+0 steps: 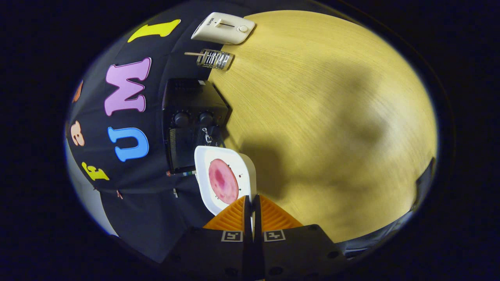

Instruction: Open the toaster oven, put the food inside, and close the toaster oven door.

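Toaster oven (191,121): black, two knobs, at the table's wall-side edge, against the cloth wall; door appears closed.
Plate (246,168): white, squarish, carrying a pink round slice of food (223,180), probably meat; held up just ahead of the fingers, in front of the oven.
Gripper (252,203): fingers nearly pressed together, pinching the plate's near rim.
Wire rack (215,59): small, with a wooden handle, at the same edge beyond the oven.
White appliance (223,28): farthest along that edge; small writing on it, too blurred to read.
Table (332,117): light wood.
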